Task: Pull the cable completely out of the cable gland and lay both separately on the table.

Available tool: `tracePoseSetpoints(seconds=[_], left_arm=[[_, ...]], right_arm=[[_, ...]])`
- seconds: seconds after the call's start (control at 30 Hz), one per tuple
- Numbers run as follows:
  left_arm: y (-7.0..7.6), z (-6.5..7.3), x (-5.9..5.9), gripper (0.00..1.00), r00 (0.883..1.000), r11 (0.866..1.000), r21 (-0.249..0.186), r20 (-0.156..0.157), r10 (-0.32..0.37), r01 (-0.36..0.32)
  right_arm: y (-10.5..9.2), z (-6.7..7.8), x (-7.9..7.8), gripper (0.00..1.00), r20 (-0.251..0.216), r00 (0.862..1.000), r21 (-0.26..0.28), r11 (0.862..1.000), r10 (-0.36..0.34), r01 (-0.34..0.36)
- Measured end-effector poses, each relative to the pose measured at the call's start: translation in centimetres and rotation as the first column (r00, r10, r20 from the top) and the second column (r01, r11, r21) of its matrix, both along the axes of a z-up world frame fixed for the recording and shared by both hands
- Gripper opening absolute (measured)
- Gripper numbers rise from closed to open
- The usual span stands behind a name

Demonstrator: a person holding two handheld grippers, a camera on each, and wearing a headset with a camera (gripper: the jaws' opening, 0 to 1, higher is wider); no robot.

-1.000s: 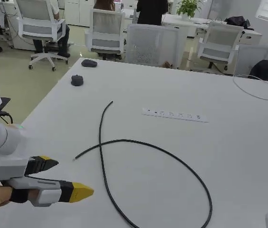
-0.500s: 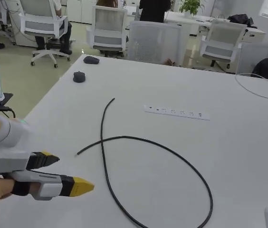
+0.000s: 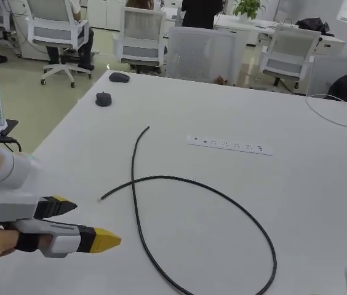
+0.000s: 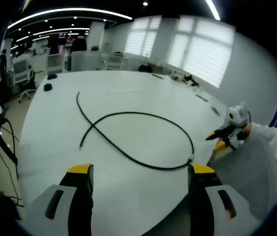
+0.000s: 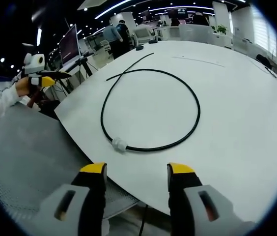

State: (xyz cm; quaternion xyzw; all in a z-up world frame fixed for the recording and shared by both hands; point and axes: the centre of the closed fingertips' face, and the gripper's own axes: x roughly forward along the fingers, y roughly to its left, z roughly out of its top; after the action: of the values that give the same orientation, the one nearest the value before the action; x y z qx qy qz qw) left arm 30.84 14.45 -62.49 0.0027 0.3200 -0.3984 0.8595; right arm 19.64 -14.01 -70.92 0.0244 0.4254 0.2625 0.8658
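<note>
Lying in 1 big loop, the black cable (image 3: 223,195) is crossing itself near its free ends on the white table (image 3: 309,184). The white cable gland (image 5: 120,144) is sitting on it by the near table edge. I am holding my left gripper (image 3: 96,224) by the table's left edge, jaws spread wide and empty. My right gripper (image 5: 137,168) is hovering beyond the near edge, jaws likewise apart, gripping nothing.
</note>
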Motion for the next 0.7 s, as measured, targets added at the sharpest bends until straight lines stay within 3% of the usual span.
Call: tracePoseSetpoints(seconds=[0.7], left_arm=[[-0.26, -0.45, -0.38, 0.77, 1.000, 1.000, 0.013, -0.019, -0.021, 0.021]], right_arm=[[-0.12, -0.72, -0.08, 0.51, -0.016, 0.999, -0.020, 0.999, 0.034, -0.035]])
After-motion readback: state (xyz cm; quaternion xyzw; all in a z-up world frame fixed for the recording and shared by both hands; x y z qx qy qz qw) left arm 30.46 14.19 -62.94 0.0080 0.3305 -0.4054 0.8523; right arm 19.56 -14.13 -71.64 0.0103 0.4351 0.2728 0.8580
